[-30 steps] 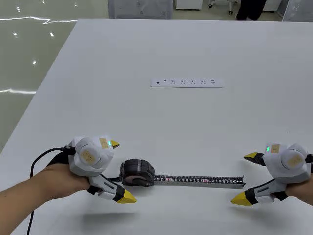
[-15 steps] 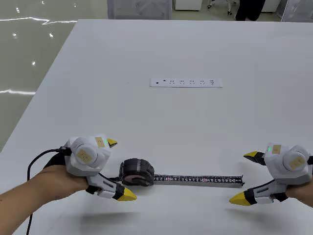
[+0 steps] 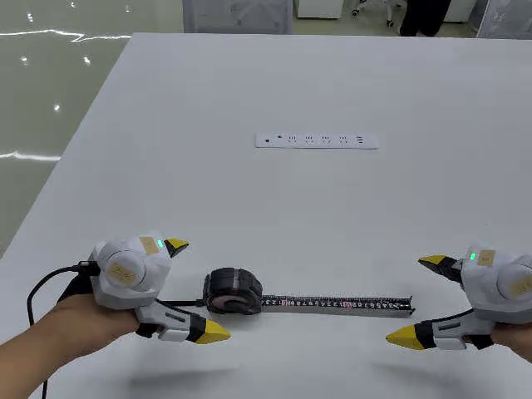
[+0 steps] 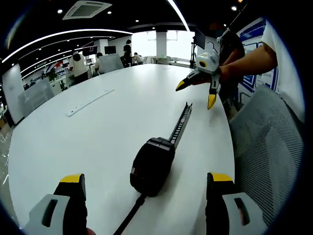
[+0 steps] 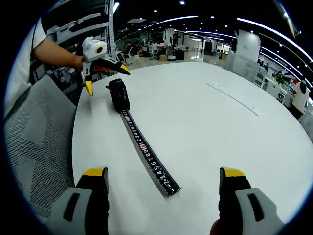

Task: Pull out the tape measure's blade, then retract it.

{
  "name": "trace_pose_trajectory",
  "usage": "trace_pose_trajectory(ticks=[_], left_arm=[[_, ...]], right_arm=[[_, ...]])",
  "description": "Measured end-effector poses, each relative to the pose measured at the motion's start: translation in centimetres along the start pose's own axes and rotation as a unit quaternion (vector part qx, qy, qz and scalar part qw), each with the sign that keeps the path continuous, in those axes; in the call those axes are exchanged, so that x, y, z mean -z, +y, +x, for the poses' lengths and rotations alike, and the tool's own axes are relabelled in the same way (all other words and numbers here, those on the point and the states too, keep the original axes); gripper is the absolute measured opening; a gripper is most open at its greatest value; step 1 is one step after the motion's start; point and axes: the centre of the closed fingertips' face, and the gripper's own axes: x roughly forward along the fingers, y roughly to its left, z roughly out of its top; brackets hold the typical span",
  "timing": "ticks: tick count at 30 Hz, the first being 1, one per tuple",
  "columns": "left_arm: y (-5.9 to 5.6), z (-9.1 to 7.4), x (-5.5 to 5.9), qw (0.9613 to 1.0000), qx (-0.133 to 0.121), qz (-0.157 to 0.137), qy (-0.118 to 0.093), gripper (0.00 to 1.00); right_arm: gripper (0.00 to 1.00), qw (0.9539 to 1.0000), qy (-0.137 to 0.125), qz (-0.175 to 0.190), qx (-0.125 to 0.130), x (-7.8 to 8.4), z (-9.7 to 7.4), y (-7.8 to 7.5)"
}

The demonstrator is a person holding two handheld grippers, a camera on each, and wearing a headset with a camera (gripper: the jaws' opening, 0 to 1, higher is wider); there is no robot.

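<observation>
Black round tape measure (image 3: 233, 292) near white table's (image 3: 332, 83) front edge, blade (image 3: 337, 305) extended | left gripper (image 3: 195, 288) wide open, empty, just beside case | right gripper (image 3: 417, 298) wide open, empty, just off blade tip

open-plan office or lab floor. a large white table (image 3: 349, 75) carries a flat power strip (image 3: 316, 140). pale glossy floor (image 3: 50, 91). overhead: long light strips (image 4: 63, 35) and a ceiling air vent (image 4: 85, 9). people (image 4: 77, 66) sit in the background. a grey mesh chair (image 4: 264, 137) stands beside the table, shelving (image 5: 78, 22) behind.
</observation>
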Motion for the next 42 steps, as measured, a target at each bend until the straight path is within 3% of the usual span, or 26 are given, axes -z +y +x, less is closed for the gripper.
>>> trace_pose_trajectory(ticks=[14,22,42], left_arm=[[0.3,-2.3,0.2,0.9970,-0.042,-0.051,-0.040,1.00],[0.0,-3.4,1.2,0.9946,-0.059,-0.073,-0.044,0.99],[-1.5,-5.2,2.6,0.9866,-0.095,-0.114,-0.068,0.98]], right_arm=[[0.90,0.9981,-0.049,0.023,0.029,-1.8,-1.0,1.1],[0.89,0.9955,-0.074,0.036,0.046,-2.5,-1.9,1.8],[0.89,0.9914,-0.097,0.053,0.071,-1.9,-2.4,4.0]])
